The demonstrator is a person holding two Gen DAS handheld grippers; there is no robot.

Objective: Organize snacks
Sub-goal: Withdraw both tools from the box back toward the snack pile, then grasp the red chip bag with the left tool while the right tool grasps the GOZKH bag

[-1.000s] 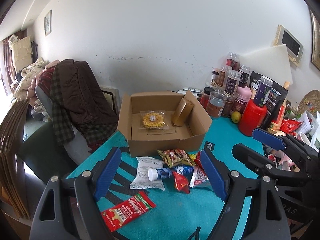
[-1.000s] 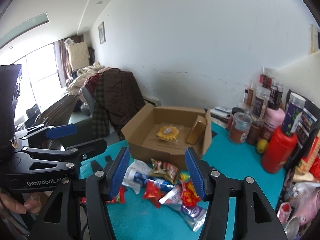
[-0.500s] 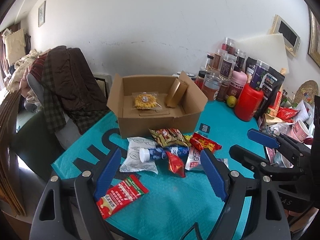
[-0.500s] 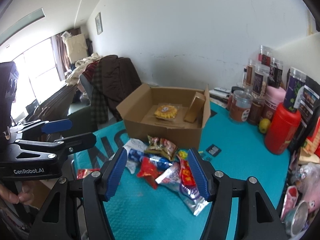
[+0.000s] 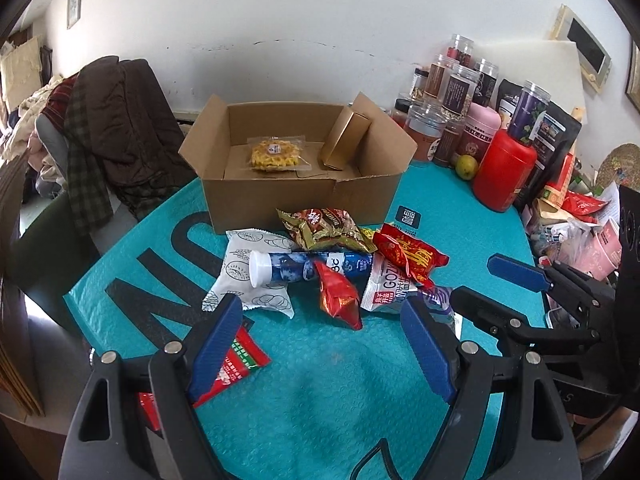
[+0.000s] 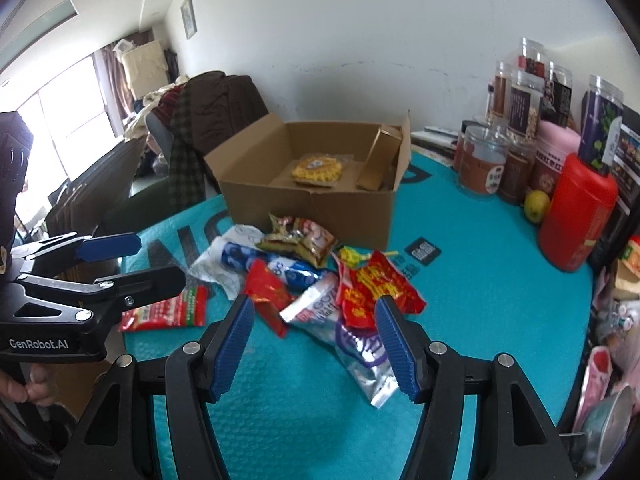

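Two hand-held grippers, left [image 5: 322, 340] and right [image 6: 314, 344], hung open and empty over the snack pile [image 5: 332, 264] on the teal tabletop [image 5: 320, 392]. One fingertip hid part of a red packet [image 5: 236, 364]. "GenRobot.AI" was readable; most wrapper print stayed illegible. Behind stood a cardboard box [image 5: 296, 200].

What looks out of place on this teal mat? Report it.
The gold rectangular carton stands tilted against the right wall of the open cardboard box rather than lying flat. In front of the box, the loose snack packets lie heaped over one another, a blue tube among them. Nothing looks spilled or torn.
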